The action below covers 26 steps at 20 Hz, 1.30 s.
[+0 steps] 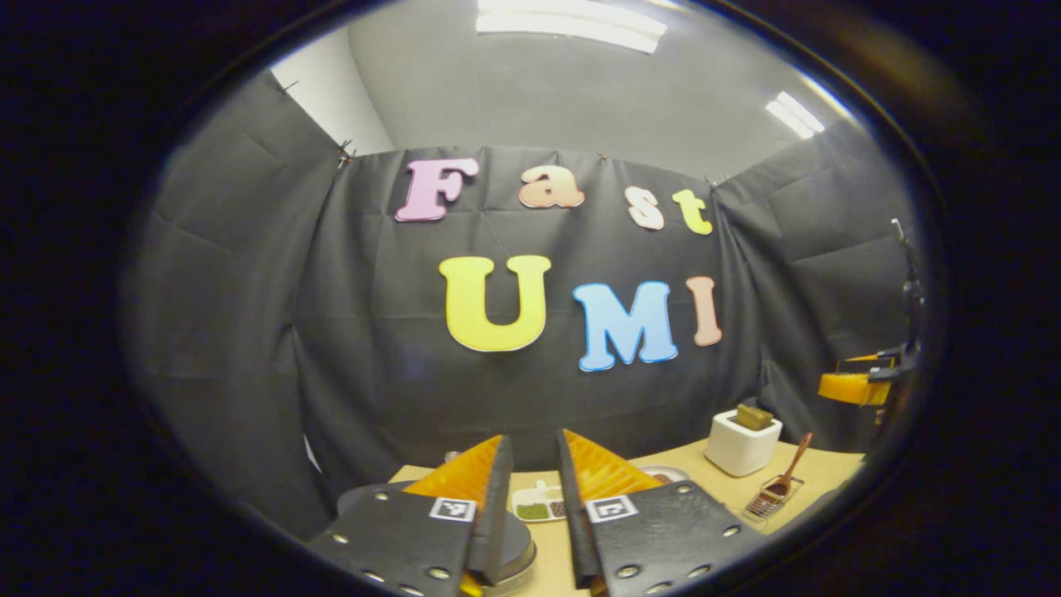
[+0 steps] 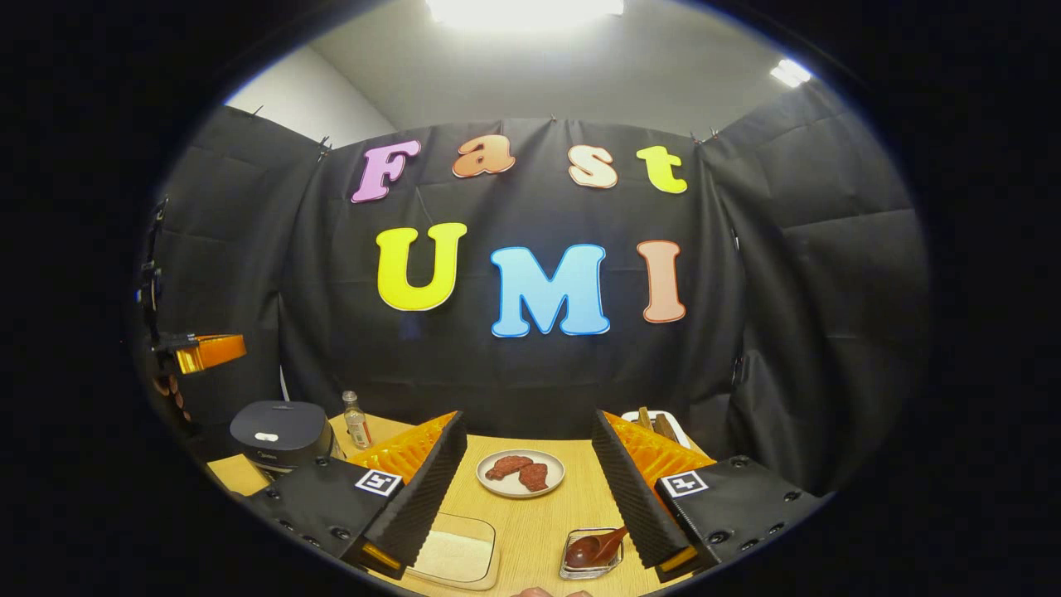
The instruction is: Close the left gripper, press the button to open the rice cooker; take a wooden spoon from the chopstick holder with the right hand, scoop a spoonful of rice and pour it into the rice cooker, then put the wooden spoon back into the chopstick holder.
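- Opening step, by the look of it: cooker [image 2: 280, 433] lid down, button not yet pressed, both grippers held high above the table [image 2: 530, 518]
- Left gripper [image 1: 533, 489]: fingers spread a little with a gap between them, nothing held; needs clenching before the press
- Right gripper [image 2: 526, 481]: jaws wide apart, empty, hovering over the middle of the table
- Cooker at the table's left rear in the right gripper view, dark and round, small pale button [image 2: 266, 436] on top; low beside the left finger in the left gripper view
- Holder [image 1: 741, 444]: white square pot at the right rear, brown handles standing in it
- Spoon [image 1: 786, 478] near the holder in the left gripper view, leaning in a small clear dish [image 1: 767, 502]; in the right gripper view a brown spoon rests in a clear dish just beside the right finger
- Rice tray [image 2: 456, 557] at the near edge, just beside the right gripper's left finger; plate [image 2: 520, 473] with two reddish pieces farther back; bottle [image 2: 356, 421] beside the cooker
- Next, as a judgement: shut the left jaws, lower them onto the button, press squarely; keep the right gripper clear until the lid lifts
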### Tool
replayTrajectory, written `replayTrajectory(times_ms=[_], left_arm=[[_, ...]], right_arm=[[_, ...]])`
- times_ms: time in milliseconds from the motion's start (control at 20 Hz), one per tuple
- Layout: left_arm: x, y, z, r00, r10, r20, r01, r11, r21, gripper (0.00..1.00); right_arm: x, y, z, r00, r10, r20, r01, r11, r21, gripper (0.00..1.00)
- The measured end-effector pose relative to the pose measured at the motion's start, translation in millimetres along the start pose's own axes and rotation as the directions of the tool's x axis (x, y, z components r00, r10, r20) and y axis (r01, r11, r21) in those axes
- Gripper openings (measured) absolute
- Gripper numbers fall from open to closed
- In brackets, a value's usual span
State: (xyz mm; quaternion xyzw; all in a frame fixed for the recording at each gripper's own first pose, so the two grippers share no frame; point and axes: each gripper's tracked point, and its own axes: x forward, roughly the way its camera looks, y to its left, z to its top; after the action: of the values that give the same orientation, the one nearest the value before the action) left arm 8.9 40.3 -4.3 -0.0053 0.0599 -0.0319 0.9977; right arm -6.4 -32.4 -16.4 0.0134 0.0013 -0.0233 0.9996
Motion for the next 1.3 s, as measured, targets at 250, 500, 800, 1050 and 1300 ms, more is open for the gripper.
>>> replayTrajectory(times_ms=[250,500,800,1050,1300], left_arm=[[13,18,-13,0.996,0.001,-0.09,0.005,0.997,0.073,0.01],[20,20,-34,0.981,-0.021,-0.191,0.037,0.996,0.082,0.01],[27,44,-87,0.929,-0.02,-0.37,0.022,1.0,0.0,0.01],[23,62,-133,0.869,-0.01,-0.495,-0.02,0.998,-0.057,0.01],[25,75,-171,0.824,0.02,-0.567,-0.055,0.997,-0.046,0.01]], right_arm=[[1,3,-1,1.0,0.008,0.0,-0.008,1.0,0.014,0.96],[-2,0,-4,1.0,0.008,0.0,-0.008,1.0,-0.006,0.96],[-3,-2,-11,1.0,0.01,-0.001,-0.01,1.0,0.026,0.98],[-12,11,-25,0.997,0.079,-0.019,-0.079,0.997,0.025,0.98],[-15,10,-26,0.995,0.099,-0.001,-0.099,0.994,0.042,0.97]])
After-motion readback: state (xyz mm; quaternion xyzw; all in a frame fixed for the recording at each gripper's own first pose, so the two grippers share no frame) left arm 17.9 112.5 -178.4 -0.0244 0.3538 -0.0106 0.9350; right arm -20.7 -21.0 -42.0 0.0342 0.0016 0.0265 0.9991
